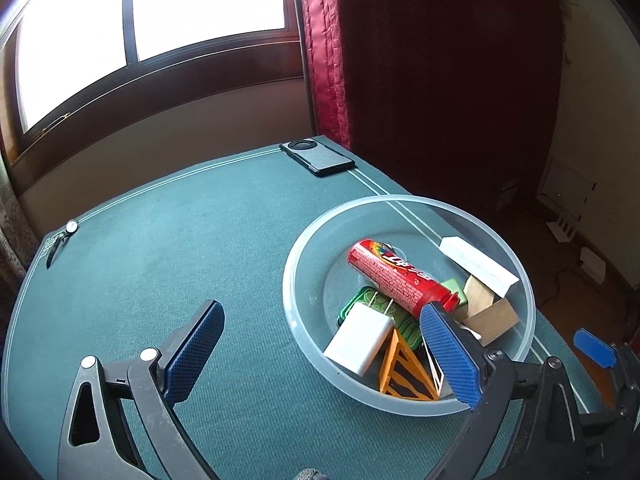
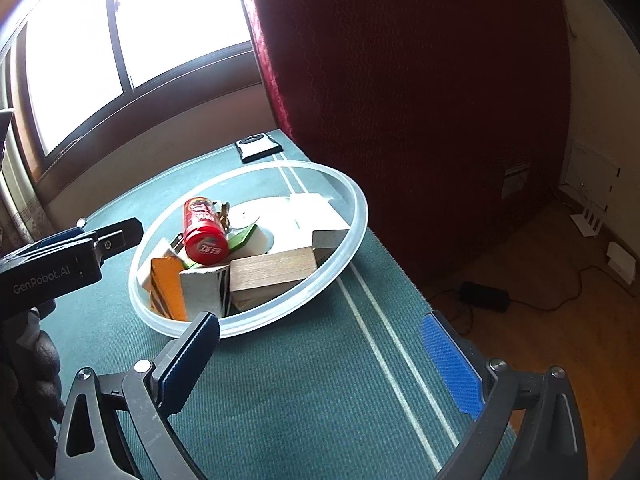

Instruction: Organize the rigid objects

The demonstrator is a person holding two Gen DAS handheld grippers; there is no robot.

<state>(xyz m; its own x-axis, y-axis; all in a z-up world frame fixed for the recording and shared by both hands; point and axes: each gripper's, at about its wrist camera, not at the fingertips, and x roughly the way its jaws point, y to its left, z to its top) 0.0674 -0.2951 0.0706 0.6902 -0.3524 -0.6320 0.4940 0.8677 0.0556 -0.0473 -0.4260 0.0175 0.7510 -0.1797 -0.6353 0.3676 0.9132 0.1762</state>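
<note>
A clear plastic bowl [image 1: 304,344] stands on the green table and holds a red can [image 1: 396,278], a white block [image 1: 360,338], a green tin [image 1: 362,300], an orange piece [image 1: 404,372], a wooden block [image 1: 494,318] and a long white box [image 1: 478,266]. My left gripper [image 1: 320,356] is open and empty just in front of the bowl's near left rim. In the right wrist view the bowl [image 2: 352,232] shows the red can [image 2: 204,226] and wooden block [image 2: 272,274]. My right gripper [image 2: 328,360] is open and empty, in front of the bowl's right side.
A black phone [image 1: 318,158] lies at the table's far edge, also in the right wrist view [image 2: 258,146]. A wristwatch [image 1: 60,238] lies at the far left corner. The table's right edge drops to a wooden floor with cables [image 2: 552,300]. A red curtain [image 1: 440,80] hangs behind.
</note>
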